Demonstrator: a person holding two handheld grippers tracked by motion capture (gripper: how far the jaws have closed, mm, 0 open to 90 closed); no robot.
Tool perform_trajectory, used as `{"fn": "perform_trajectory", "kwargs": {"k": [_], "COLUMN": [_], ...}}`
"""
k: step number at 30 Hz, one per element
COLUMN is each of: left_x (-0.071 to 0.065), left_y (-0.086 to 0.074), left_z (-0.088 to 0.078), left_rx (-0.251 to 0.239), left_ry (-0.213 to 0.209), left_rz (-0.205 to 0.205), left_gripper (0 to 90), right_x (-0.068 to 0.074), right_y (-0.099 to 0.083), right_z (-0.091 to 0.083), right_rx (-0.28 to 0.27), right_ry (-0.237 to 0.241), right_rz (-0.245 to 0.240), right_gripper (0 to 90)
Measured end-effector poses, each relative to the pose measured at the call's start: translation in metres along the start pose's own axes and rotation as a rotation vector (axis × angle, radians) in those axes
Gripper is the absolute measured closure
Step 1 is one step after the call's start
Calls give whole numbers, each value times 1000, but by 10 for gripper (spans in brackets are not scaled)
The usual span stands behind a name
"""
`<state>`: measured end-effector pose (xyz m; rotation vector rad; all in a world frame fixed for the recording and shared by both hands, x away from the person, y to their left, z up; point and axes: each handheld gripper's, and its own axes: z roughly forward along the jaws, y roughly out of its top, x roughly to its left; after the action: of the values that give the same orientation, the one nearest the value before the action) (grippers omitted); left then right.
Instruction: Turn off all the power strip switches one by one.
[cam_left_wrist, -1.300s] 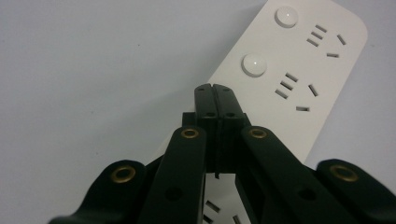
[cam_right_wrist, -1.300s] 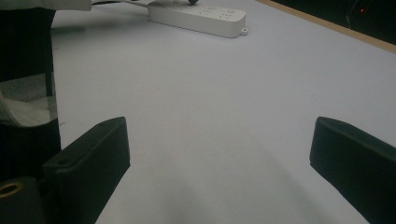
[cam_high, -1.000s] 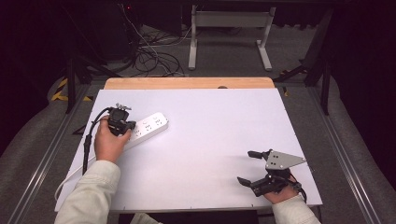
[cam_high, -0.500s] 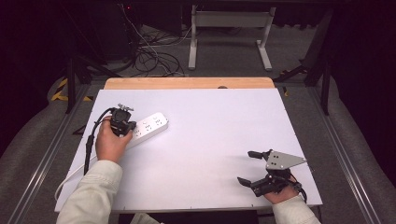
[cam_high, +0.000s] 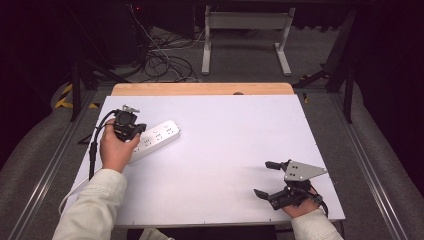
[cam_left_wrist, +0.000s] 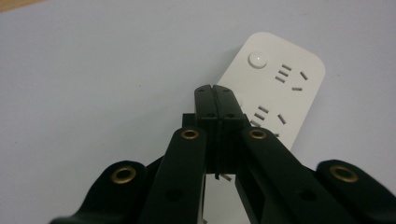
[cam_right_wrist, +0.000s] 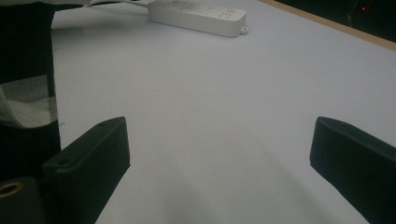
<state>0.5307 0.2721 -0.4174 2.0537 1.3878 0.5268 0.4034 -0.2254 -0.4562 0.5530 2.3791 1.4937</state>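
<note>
A white power strip (cam_high: 157, 136) lies on the left part of the white table top (cam_high: 225, 145). In the left gripper view the strip (cam_left_wrist: 280, 88) shows its round button and slotted sockets. My left gripper (cam_left_wrist: 215, 91) hovers over the strip's middle with its two jaws pressed flat together and nothing between them. In the high view that gripper (cam_high: 134, 131) sits over the strip's near end. My right gripper (cam_high: 265, 178) rests near the table's front right corner, jaws wide apart and empty. The right gripper view has the strip (cam_right_wrist: 198, 16) far off.
A wooden strip (cam_high: 200, 89) runs along the table's far edge. Cables (cam_high: 160, 60) and a white frame leg (cam_high: 245, 35) lie on the floor beyond. The left gripper's black cable (cam_high: 92, 150) trails by the left hand.
</note>
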Motion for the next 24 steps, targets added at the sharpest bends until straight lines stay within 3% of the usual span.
{"fn": "perform_trajectory", "kwargs": {"k": [11,15,16,24], "left_x": [-8,-8,-9,-11], "left_y": [12,14,15,15], "left_z": [-6,1,4,21], "left_rx": [-28,-40,-42,-32], "left_ry": [-17,-46,-66,-87], "left_rz": [14,7,-12,-41], "left_gripper": [900,900,900,900], "right_x": [0,0,0,0], "right_y": [0,0,0,0], "right_z": [-1,0,0,-1], "right_rx": [-4,-3,-3,-5], "right_ry": [0,1,2,3], "right_rz": [-2,-2,-2,-2], "right_gripper": [56,56,56,56]}}
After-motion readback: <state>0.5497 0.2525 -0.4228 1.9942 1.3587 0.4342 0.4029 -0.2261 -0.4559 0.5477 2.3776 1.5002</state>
